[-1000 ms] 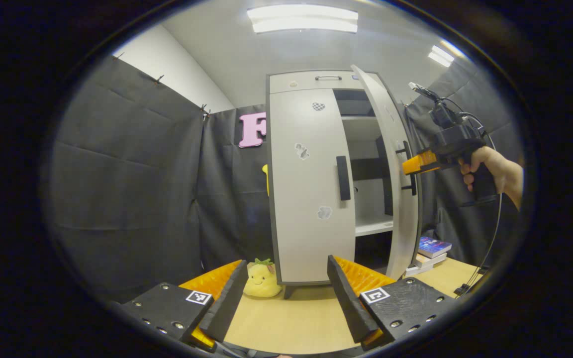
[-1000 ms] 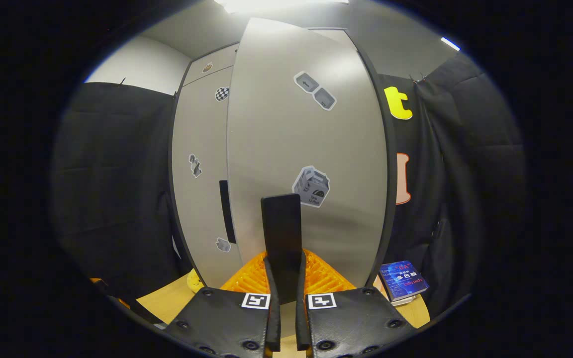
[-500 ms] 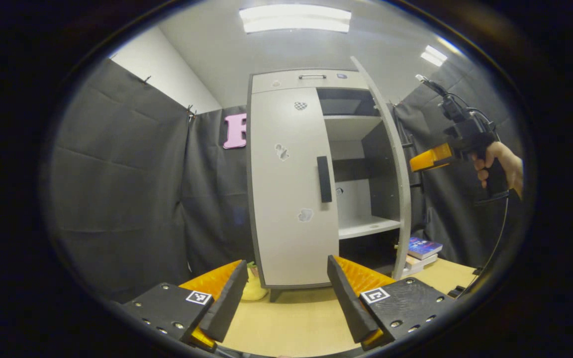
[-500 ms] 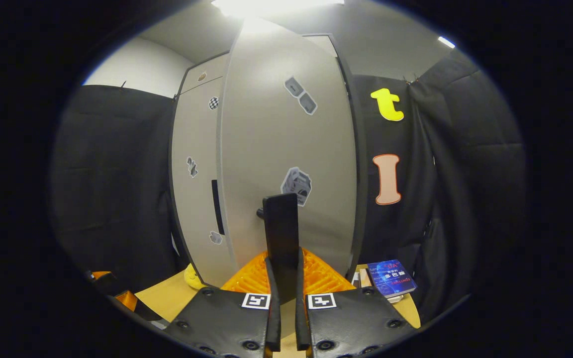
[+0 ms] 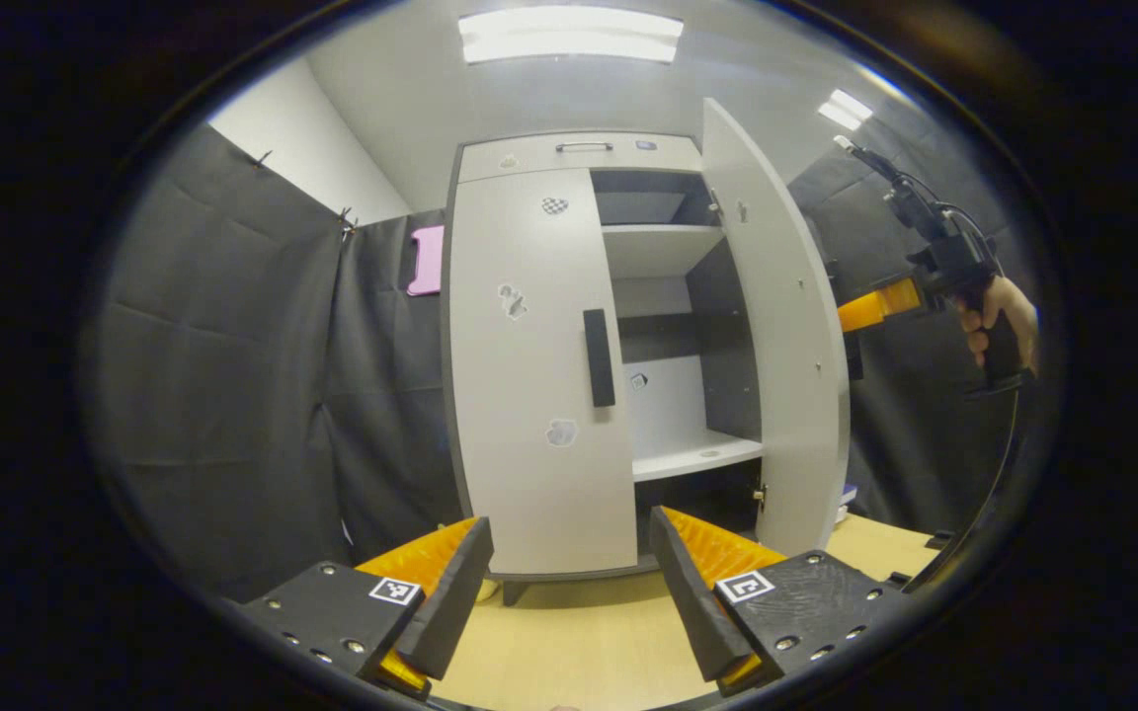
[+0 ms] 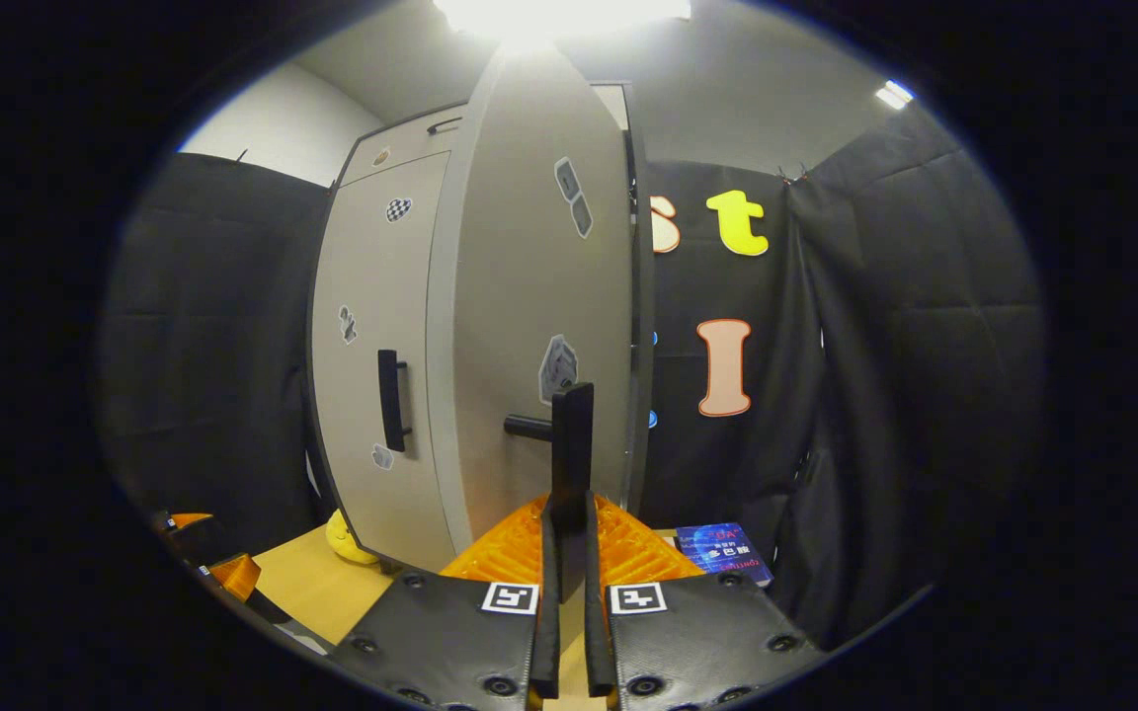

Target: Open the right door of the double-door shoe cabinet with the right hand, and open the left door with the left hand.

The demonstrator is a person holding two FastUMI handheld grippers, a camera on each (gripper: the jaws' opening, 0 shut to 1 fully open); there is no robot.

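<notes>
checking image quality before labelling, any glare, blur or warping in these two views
Left gripper view: sharp, evenly lit; fisheye bows the open right door and cabinet edges.
Right gripper view: a ceiling light blows out just above that door's top; the door handle, in the right gripper, reads dark and featureless.

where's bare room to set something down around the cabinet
Free: the bare wooden tabletop ahead of the left gripper, and the white lower shelf behind the open right door. Crowded: the blue book by that door's foot.

A recording booth: black cloth walls, ceiling lights.
</notes>
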